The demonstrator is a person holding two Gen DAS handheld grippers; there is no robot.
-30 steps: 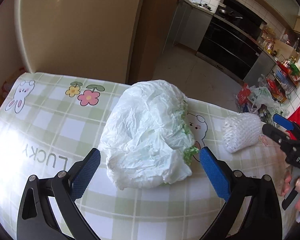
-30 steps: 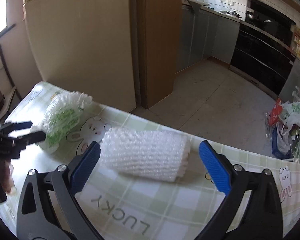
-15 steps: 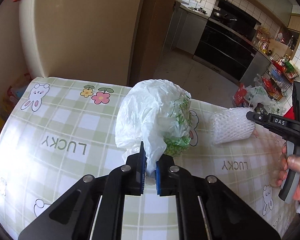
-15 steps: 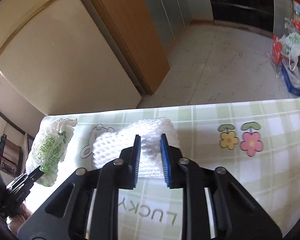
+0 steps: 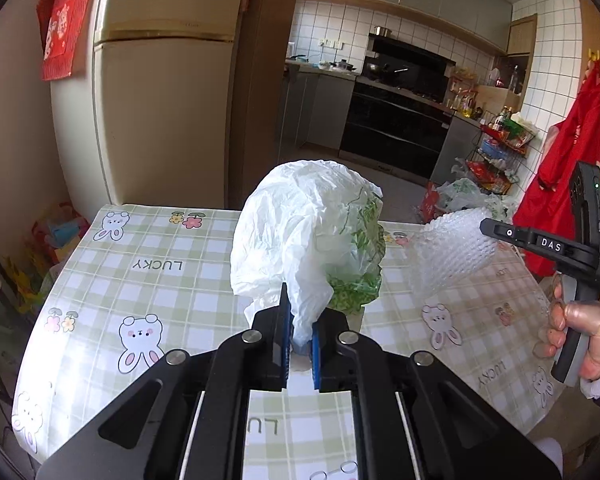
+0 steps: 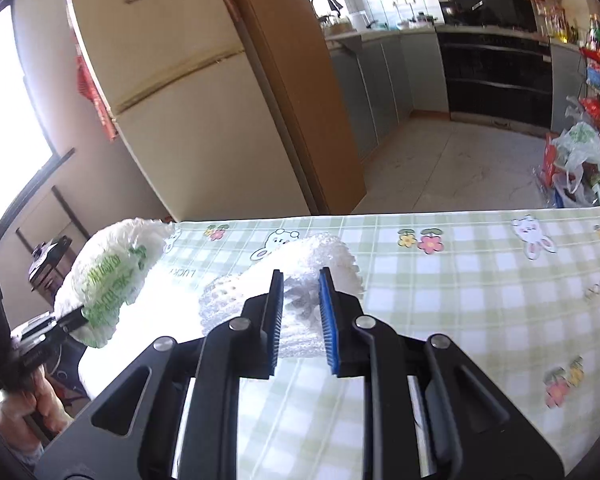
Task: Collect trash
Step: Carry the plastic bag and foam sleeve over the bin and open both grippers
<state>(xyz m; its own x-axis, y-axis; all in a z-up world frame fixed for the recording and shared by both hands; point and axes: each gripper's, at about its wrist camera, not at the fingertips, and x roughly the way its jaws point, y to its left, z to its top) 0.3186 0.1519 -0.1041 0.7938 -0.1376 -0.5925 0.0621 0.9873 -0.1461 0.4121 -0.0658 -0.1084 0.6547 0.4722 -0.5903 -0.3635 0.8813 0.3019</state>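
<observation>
Left gripper (image 5: 300,340) sits low centre of the left view, jaws clamped on a twisted tail of the bag (image 5: 306,240). The bag balloons up frame centre, apparently lifted off the table (image 5: 100,300); its green print faces right.

Right gripper (image 6: 302,312) points up from the bottom of the right view, jaws pinched on the foam net (image 6: 300,280), pads biting into its near edge. In the left view we see the net at mid right, raised above the cloth, with the right hand (image 5: 580,340) on the handle at lower right.

The table's far edge runs across mid-frame in both views. Past it is open floor (image 6: 440,160), with the fridge (image 6: 188,92) at upper left. Checked cloth lies bare right of the net.
</observation>
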